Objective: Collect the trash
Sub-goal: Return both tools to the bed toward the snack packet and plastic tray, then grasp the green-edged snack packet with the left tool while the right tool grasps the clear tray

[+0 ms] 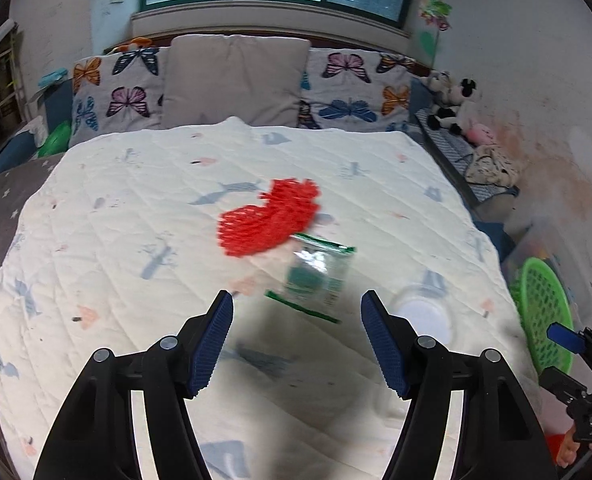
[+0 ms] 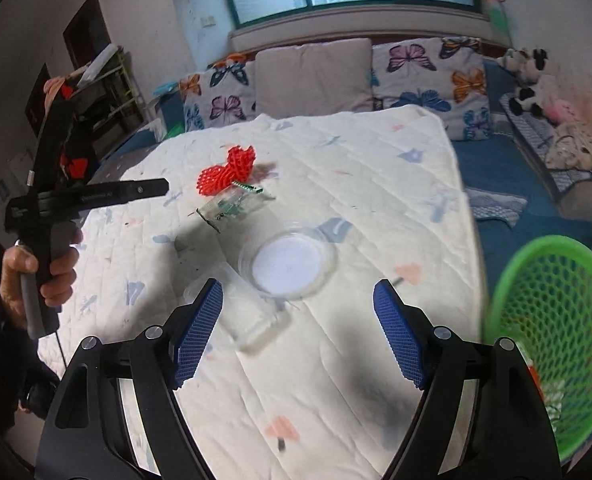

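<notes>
A big bed with a cream quilted blanket point(image 2: 335, 184) fills most of both views, and the trash lies on top of it. At the bed's right side is a round green plastic basket with holes point(image 2: 555, 332). Something pale seems to lie low inside the basket, but it is too blurry to name, so I cannot tell how much trash has gone in. On the blanket, four things are left to pick up, so I think much of the job is not done yet. The red plastic net point(image 1: 270, 220) lies near the middle of the bed. Touching its near edge is a clear plastic bag with green edges point(image 1: 315, 276). Closer to the person and nearer the basket is a clear round plastic lid point(image 2: 290, 266), lying flat. Just beside the lid, touching its rim, is a clear plastic cup lying on its side point(image 2: 244, 308). The left tool point(image 1: 296, 344) hovers over the blanket with its blue pads wide apart and nothing between them, and the green-edged bag sits just ahead of it. The right tool point(image 2: 297, 330) is also spread wide and holds nothing. The clear cup lies by its left pad and the lid is just ahead. I think the bag and the cup could be picked up next, and then dropped in the green basket.
</notes>
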The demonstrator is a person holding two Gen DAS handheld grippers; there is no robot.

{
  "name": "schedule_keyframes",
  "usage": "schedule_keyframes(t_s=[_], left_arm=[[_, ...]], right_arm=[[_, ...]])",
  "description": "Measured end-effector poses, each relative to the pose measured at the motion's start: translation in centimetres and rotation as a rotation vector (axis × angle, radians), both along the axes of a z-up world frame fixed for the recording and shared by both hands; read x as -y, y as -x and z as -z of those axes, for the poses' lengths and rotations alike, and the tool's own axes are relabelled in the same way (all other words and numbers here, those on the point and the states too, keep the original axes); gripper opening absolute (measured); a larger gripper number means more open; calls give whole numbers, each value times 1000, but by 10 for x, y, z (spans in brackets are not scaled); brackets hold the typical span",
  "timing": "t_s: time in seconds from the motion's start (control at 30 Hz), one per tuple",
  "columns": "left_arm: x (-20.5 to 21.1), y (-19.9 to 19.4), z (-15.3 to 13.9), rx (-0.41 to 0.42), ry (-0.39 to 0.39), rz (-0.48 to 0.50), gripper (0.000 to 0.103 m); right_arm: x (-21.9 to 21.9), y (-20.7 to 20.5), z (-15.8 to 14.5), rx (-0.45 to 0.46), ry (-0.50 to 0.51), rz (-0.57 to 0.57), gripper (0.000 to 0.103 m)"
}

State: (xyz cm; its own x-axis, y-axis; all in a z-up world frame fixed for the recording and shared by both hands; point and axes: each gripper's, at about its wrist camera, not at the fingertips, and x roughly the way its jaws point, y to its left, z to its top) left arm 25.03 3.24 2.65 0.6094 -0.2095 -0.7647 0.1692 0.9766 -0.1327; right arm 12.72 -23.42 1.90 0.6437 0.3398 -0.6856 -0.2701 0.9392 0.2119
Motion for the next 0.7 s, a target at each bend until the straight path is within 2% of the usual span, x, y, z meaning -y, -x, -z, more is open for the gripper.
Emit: schedule_keyframes(t_s=[0.23, 0.47, 0.57, 0.7], left_arm=[[-13, -22, 19, -28, -2, -39, 64], [5, -31, 41, -41, -28, 18, 65], [18, -37, 45, -35, -42, 48, 74], [35, -48, 50, -30, -76, 86, 76]], right_arm=[[-19, -31, 21, -48, 18, -19, 81], [-19, -48, 37, -83, 15, -17, 81], [-14, -53, 43, -97, 15, -12, 81], [-10, -56, 47, -107, 9, -15, 81]])
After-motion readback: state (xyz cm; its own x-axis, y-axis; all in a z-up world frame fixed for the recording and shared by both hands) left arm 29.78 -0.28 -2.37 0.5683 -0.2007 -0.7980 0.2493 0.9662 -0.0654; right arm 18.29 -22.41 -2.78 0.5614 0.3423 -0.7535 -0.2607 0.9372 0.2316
